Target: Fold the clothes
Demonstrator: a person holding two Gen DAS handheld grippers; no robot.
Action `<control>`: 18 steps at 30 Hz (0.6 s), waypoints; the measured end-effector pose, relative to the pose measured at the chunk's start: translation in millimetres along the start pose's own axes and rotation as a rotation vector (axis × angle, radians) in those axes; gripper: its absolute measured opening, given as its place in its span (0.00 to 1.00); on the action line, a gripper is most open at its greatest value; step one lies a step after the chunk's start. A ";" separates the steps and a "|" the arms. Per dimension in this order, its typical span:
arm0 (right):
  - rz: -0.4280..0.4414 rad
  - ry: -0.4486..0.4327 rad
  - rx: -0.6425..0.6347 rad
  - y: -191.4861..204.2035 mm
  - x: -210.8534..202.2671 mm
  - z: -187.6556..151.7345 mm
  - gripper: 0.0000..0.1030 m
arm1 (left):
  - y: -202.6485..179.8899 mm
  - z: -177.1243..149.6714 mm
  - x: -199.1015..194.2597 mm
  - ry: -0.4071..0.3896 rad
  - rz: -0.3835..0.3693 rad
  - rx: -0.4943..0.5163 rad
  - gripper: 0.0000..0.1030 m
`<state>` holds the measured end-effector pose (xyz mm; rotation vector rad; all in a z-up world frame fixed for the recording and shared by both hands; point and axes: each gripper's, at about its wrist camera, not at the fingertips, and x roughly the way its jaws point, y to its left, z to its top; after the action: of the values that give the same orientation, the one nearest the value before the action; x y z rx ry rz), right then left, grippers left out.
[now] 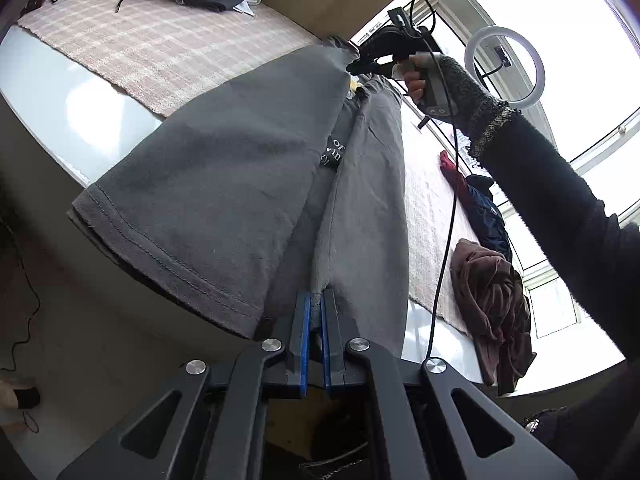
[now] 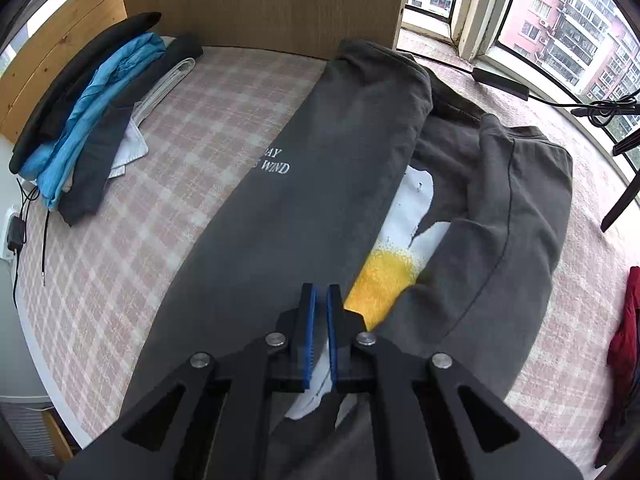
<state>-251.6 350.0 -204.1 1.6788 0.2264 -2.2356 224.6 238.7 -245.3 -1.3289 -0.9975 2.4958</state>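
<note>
A dark grey T-shirt [image 1: 224, 184] with white lettering and a white and yellow print [image 2: 384, 276] lies on the pink checked cloth [image 2: 192, 128], one side folded over the middle. My left gripper [image 1: 319, 296] is shut on a fold of the grey shirt at its near edge. My right gripper [image 2: 321, 292] is nearly closed over the folded edge of the shirt [image 2: 304, 200]; in the left wrist view it [image 1: 362, 65] pinches the far end of the shirt, held by a gloved hand.
A pile of folded clothes, blue, black and white [image 2: 92, 120], lies at the far left by a wooden panel [image 2: 264, 0]. Unfolded maroon [image 1: 492, 304], navy and red garments [image 2: 624, 340] lie on the right. A ring light [image 1: 505, 66] and cables stand by the window.
</note>
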 end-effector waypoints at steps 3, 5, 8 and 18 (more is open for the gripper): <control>0.013 0.076 0.084 -24.5 -4.6 -12.1 0.39 | 1.2 1.8 0.0 0.005 -0.011 0.001 0.04; 0.007 0.108 0.093 -34.2 -5.8 -14.6 0.39 | -0.1 2.1 -0.9 0.007 -0.014 0.016 0.04; -0.022 0.106 0.099 -39.7 -11.6 -11.4 0.39 | -0.3 2.7 -0.9 0.020 -0.007 0.043 0.04; -0.149 0.188 -0.017 -11.1 20.5 -13.8 0.39 | -1.5 4.4 3.3 0.043 -0.008 0.059 0.04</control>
<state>-248.2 361.3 -228.5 1.9214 0.4278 -2.1699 218.9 239.0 -244.9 -1.3517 -0.9111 2.4600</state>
